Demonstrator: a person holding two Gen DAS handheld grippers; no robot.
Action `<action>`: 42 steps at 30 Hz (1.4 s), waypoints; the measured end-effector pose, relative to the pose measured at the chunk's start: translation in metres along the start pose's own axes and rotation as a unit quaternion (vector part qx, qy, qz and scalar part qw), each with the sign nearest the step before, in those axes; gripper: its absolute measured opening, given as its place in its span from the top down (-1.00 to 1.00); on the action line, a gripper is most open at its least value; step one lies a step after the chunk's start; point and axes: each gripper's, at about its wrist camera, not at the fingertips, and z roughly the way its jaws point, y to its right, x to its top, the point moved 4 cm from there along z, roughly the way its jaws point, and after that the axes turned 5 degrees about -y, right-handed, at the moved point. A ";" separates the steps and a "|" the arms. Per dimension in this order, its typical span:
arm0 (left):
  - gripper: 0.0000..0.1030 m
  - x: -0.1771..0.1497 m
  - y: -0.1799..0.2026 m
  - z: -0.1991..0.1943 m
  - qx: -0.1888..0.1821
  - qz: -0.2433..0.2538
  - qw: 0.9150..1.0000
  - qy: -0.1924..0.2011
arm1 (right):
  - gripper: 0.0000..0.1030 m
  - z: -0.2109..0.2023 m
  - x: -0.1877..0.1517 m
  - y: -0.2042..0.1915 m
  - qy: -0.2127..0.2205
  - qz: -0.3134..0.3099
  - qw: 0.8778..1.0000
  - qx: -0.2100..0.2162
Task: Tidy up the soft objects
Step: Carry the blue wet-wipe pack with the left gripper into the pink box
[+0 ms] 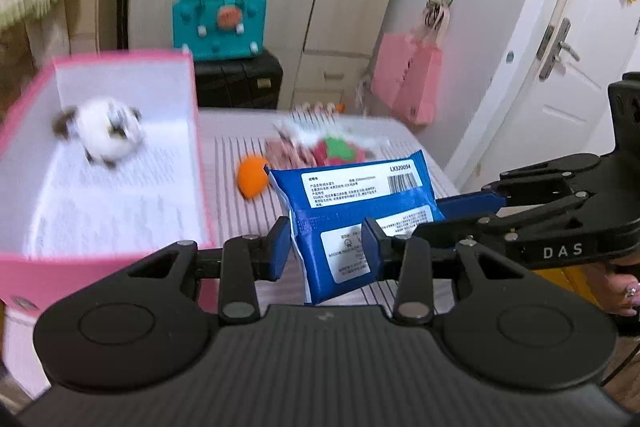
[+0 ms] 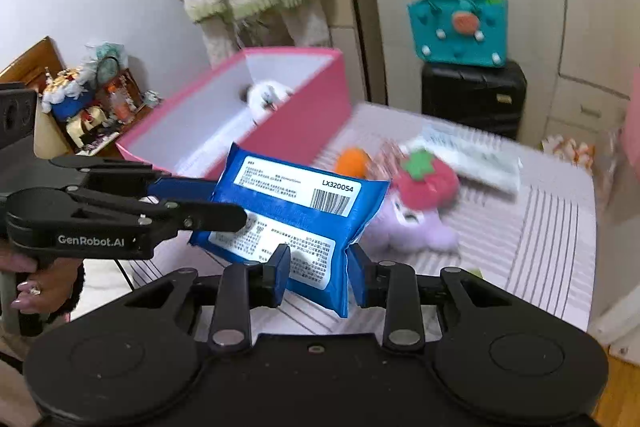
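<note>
Both grippers hold one blue soft pack [image 1: 352, 215] above the striped table. My left gripper [image 1: 326, 251] is shut on its near end. My right gripper [image 2: 318, 273] is shut on its other end; the pack [image 2: 296, 211] shows white labels and a barcode. The pink box [image 1: 32, 259] stands open at the left with a white plush [image 1: 106, 129] inside; it also shows in the right wrist view [image 2: 304, 119]. An orange plush [image 1: 252, 179], a red strawberry plush [image 2: 430, 185] and a purple plush [image 2: 412, 231] lie on the table.
A white flat pack [image 2: 472, 155] lies at the table's far side. A teal bag [image 1: 220, 23] sits on a black suitcase [image 1: 240, 83] behind the table. Pink bags [image 1: 408, 79] hang at the right near a white door [image 1: 560, 59]. A cluttered shelf [image 2: 88, 103] is at left.
</note>
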 end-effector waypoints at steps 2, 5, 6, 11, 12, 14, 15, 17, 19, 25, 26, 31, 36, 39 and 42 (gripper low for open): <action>0.28 0.007 -0.001 -0.014 0.011 0.013 1.000 0.013 | 0.29 -0.006 0.012 -0.010 0.010 -0.016 1.000 -0.004; 0.28 0.015 -0.005 -0.031 0.024 0.024 0.999 0.024 | 0.29 -0.012 0.029 -0.027 0.024 -0.045 0.999 -0.006; 0.28 0.018 -0.008 -0.038 0.027 0.031 0.999 0.026 | 0.27 -0.014 0.034 -0.033 0.028 -0.055 0.998 -0.008; 0.28 0.038 -0.040 -0.064 0.043 0.012 0.999 0.029 | 0.25 -0.008 0.072 -0.057 0.042 -0.094 0.995 0.010; 0.28 0.043 -0.049 -0.068 0.049 0.003 0.998 0.030 | 0.25 -0.005 0.080 -0.061 0.043 -0.101 0.994 0.016; 0.28 0.053 -0.065 -0.072 0.060 -0.008 0.998 0.028 | 0.18 0.003 0.095 -0.068 0.040 -0.109 0.993 0.029; 0.28 0.059 -0.074 -0.073 0.063 -0.016 0.998 0.024 | 0.14 0.009 0.105 -0.071 0.036 -0.113 0.992 0.037; 0.28 0.071 -0.092 -0.071 0.067 -0.032 0.997 0.010 | 0.11 0.021 0.120 -0.075 0.024 -0.113 0.992 0.046; 0.28 0.082 -0.112 -0.063 0.080 -0.046 0.996 -0.012 | 0.10 0.038 0.134 -0.078 0.003 -0.128 0.990 0.050; 0.28 0.107 -0.171 -0.016 0.092 -0.082 0.990 -0.065 | 0.06 0.110 0.170 -0.082 -0.066 -0.149 0.986 0.042; 0.28 0.108 -0.177 -0.010 0.100 -0.076 0.990 -0.066 | 0.06 0.121 0.173 -0.082 -0.076 -0.148 0.985 0.042; 0.28 0.113 -0.207 0.024 0.108 -0.078 0.983 -0.122 | 0.03 0.164 0.180 -0.085 -0.123 -0.166 0.978 0.037; 0.28 0.104 -0.220 0.041 0.127 -0.062 0.974 -0.178 | 0.03 0.185 0.175 -0.084 -0.156 -0.144 0.975 0.063; 0.28 0.096 -0.223 0.042 0.120 -0.061 0.971 -0.195 | 0.03 0.189 0.170 -0.089 -0.167 -0.145 0.973 0.068; 0.28 0.092 -0.224 0.040 0.122 -0.057 0.971 -0.197 | 0.03 0.193 0.170 -0.091 -0.177 -0.139 0.971 0.078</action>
